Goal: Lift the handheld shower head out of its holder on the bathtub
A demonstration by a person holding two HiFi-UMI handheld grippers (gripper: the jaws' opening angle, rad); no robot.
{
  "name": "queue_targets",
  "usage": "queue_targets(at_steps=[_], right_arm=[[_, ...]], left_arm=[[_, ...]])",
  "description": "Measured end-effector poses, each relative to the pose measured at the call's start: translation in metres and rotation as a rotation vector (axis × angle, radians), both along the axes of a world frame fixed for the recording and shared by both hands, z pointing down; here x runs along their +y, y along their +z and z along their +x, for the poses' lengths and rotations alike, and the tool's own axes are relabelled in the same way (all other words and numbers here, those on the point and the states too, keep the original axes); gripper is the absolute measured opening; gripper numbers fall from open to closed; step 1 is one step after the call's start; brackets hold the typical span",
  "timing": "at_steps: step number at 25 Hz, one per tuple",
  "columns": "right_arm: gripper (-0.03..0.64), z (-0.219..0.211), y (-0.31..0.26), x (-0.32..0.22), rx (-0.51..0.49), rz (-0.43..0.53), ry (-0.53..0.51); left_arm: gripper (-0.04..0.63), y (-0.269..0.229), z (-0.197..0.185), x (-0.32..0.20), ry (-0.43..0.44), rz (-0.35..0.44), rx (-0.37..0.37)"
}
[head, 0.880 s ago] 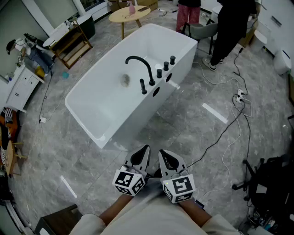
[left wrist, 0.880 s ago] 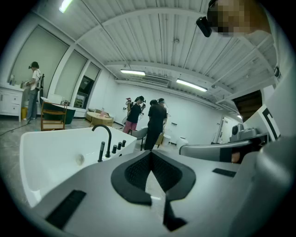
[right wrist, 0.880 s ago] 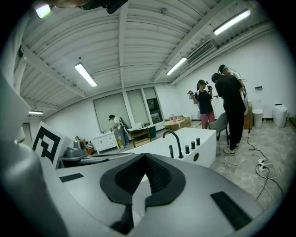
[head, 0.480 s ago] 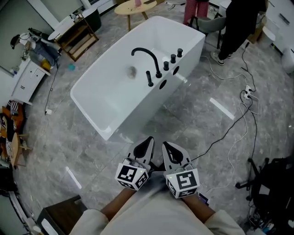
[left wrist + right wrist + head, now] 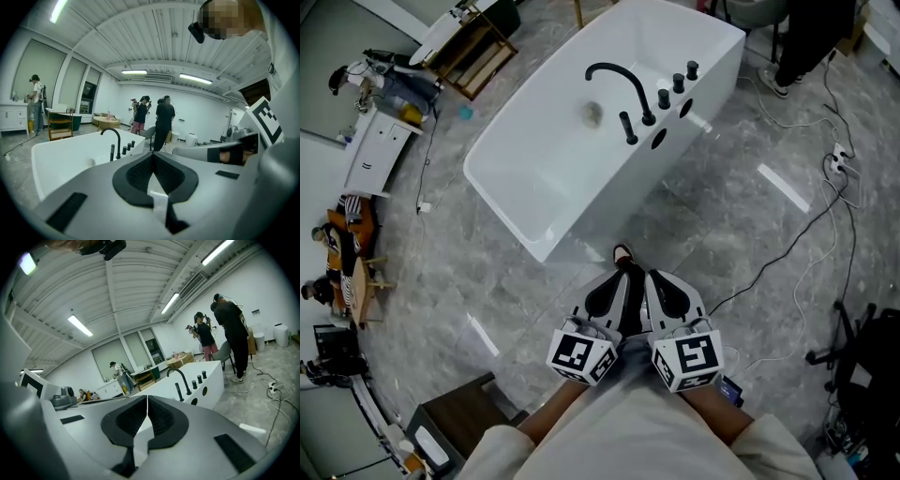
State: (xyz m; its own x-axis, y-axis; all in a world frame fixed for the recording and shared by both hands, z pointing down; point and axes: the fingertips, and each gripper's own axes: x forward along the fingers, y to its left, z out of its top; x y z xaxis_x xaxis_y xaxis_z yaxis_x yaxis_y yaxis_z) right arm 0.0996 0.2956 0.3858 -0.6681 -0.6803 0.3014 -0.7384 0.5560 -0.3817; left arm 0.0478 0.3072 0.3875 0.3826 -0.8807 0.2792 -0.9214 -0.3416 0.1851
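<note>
Head view first: both tools sat side by side at the bottom of the frame. The left tool (image 5: 624, 274) and right tool (image 5: 652, 277) were both clenched with nothing in them. The bathtub (image 5: 609, 202) was at 12 o'clock from them, well apart, with bare floor in between. The handheld shower head (image 5: 628, 128) was the black stick on the tub's near rim, just beside the curved spout (image 5: 614, 80) at the end of the row away from the knobs (image 5: 677, 82). It stood upright in its holder, long axis vertical, top end pointing at the ceiling.

Left gripper view: the left tool (image 5: 152, 154) had its pads meeting, empty. The shower head (image 5: 112, 152) showed at about 9 o'clock from the tips, far off.

Right gripper view: the right tool (image 5: 146, 398) was closed down to a thin slit, also empty. The shower head (image 5: 178, 392) was at roughly 2 o'clock.

So it lay pretty much dead ahead between the two, neither hand clearly nearer. I'd guess the lift wants a straight upward pull along that axis.
</note>
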Motion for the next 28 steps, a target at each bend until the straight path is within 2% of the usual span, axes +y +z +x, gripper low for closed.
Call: queue_targets(at_steps=[6,14,28], right_arm=[[0.020,-0.001,0.012,-0.018,0.045,-0.021,0.009],[0.020,-0.008,0.016,-0.075,0.102,-0.009,0.043],[0.020,-0.072,0.007,-0.177,0.191,0.016,0.077]], left_arm=[[0.006,0.008,-0.003,-0.024,0.024,0.001,0.022],[0.006,0.007,-0.022,-0.090,0.042,0.010,0.060],[0.006,-0.009,-0.101,-0.200,0.049,0.044,0.123]])
